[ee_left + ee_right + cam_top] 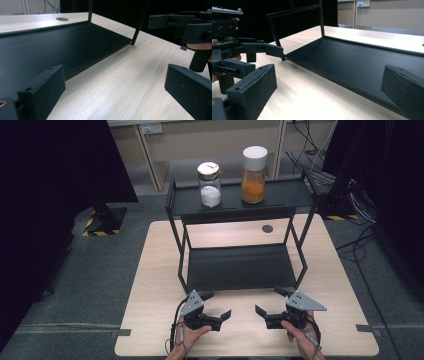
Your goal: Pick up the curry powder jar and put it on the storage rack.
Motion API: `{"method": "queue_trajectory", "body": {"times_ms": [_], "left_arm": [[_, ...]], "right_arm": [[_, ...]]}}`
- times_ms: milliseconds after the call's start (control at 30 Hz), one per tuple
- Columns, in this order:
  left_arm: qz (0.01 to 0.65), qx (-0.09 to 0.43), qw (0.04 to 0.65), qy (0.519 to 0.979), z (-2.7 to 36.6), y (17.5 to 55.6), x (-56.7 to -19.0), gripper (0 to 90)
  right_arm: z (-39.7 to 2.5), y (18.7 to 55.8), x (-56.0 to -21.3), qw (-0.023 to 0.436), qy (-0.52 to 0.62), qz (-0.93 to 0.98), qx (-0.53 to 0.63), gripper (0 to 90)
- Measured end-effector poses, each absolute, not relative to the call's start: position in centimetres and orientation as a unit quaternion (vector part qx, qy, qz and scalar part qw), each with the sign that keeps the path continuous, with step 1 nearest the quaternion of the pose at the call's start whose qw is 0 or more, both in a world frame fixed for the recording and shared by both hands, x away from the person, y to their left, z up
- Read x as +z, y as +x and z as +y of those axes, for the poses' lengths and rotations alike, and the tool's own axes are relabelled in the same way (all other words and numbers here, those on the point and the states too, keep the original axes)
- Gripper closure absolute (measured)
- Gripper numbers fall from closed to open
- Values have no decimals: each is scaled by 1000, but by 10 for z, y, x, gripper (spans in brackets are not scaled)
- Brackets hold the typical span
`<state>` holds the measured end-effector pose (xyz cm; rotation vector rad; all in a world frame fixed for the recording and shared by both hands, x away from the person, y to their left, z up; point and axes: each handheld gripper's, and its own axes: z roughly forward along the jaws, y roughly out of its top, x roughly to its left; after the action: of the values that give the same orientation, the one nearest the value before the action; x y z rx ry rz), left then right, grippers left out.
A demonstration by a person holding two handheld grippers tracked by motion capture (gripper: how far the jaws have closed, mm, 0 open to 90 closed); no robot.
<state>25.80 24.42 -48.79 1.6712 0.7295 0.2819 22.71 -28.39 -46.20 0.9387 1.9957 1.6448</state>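
While both hand-held grippers, left (216, 304) and right (266, 301), hang spread and empty, a careless reach could topple the two jars (209, 185) off the rack (176, 200).

Black shelf (62, 45), wooden table (130, 82), jaws spread

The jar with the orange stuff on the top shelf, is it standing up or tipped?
Upright: the orange jar stands on the top shelf, white cap uppermost.
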Motion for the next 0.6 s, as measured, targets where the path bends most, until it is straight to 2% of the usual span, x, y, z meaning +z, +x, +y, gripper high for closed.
{"method": "queue_trajectory", "body": {"times_ms": [600], "left_arm": [[315, 122, 605, 721, 245, 258, -488, 24]], "right_arm": [[-285, 227, -462, 197, 336, 710, 586, 5]]}}
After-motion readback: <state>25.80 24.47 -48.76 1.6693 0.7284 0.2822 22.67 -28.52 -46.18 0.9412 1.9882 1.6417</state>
